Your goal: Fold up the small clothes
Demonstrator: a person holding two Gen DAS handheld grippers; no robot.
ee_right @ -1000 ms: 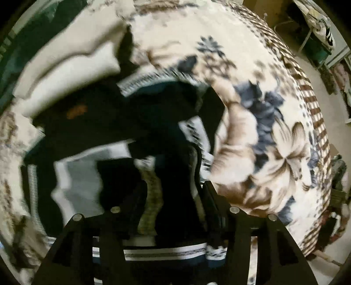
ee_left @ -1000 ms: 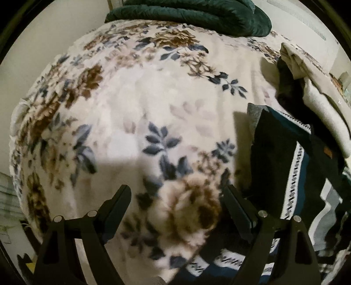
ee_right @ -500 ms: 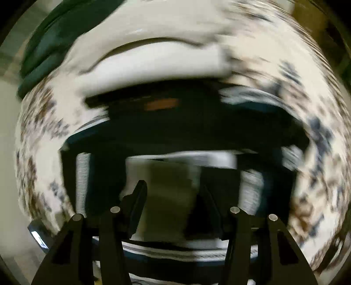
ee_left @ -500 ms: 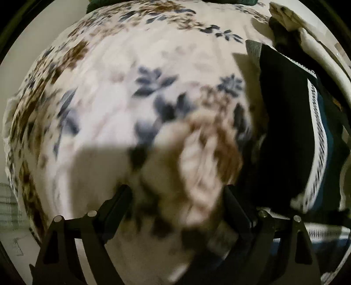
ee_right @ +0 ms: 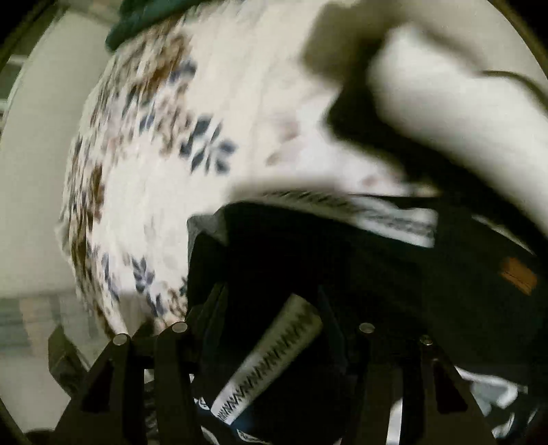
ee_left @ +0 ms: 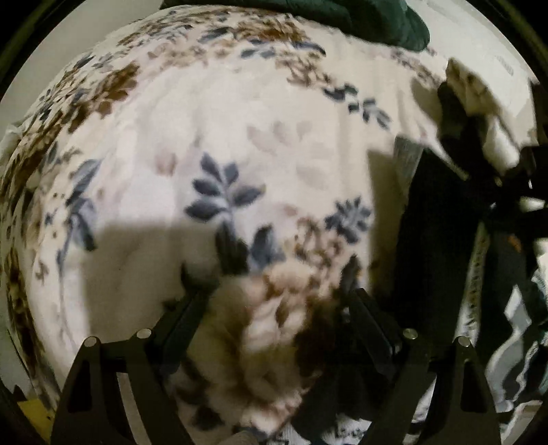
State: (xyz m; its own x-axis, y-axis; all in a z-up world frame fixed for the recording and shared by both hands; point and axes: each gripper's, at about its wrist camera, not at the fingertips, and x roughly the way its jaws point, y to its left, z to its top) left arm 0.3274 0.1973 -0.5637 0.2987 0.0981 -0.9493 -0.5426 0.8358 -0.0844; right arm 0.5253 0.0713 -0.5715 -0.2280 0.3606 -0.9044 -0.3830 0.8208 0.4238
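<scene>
A dark navy garment with white zigzag-patterned bands (ee_right: 342, 267) lies on a floral blanket (ee_right: 164, 164). In the right wrist view my right gripper (ee_right: 270, 294) has its jaws partly apart around a fold of this garment, with a patterned band (ee_right: 270, 356) between the fingers. The garment also shows in the left wrist view (ee_left: 435, 246), at the right. My left gripper (ee_left: 274, 284) is open and empty over the blanket (ee_left: 239, 154), just left of the garment. The right gripper's dark body (ee_left: 513, 191) shows at the right edge of that view.
Folded cream clothes (ee_right: 445, 102) are stacked beyond the dark garment, also in the left wrist view (ee_left: 486, 113). A dark green quilted cover (ee_left: 325, 13) lies at the far end of the bed. The bed's left edge drops to a pale floor (ee_right: 30, 143).
The right gripper has swung to the left with the dark garment between its fingers; its view turned from the cream stack toward the blanket. The left gripper shifted over the blanket and stays open.
</scene>
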